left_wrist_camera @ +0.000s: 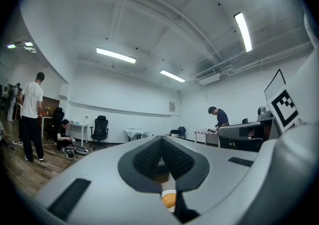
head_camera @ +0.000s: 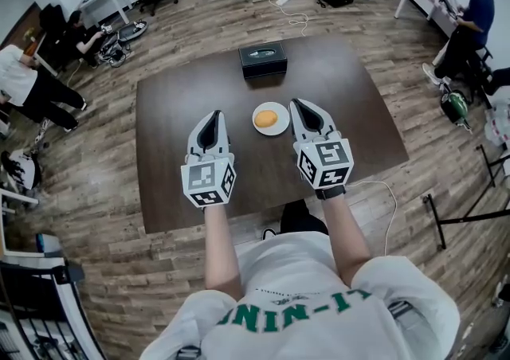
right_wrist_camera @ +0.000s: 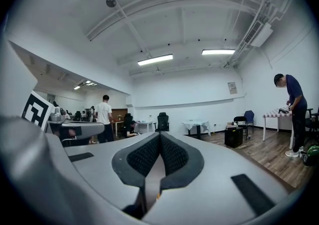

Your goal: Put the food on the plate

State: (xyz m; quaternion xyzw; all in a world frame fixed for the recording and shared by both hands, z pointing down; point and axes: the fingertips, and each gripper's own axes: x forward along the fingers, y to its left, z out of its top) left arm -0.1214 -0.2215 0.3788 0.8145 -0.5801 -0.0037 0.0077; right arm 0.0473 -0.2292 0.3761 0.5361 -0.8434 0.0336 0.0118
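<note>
An orange, bun-like food item (head_camera: 265, 118) lies on a small white plate (head_camera: 276, 128) near the middle of the dark brown table (head_camera: 175, 111). My left gripper (head_camera: 213, 119) hovers just left of the plate, jaws shut and empty. My right gripper (head_camera: 299, 104) hovers just right of the plate, also shut with nothing held. In the left gripper view the food (left_wrist_camera: 168, 200) and plate edge show through the gap below the closed jaw tips (left_wrist_camera: 161, 142). The right gripper view shows its closed pads (right_wrist_camera: 159, 137) pointing across the room.
A black box (head_camera: 263, 59) sits at the table's far edge. A white cable (head_camera: 382, 191) hangs off the near right side. Office chairs, desks and several people stand around the room's edges on the wooden floor.
</note>
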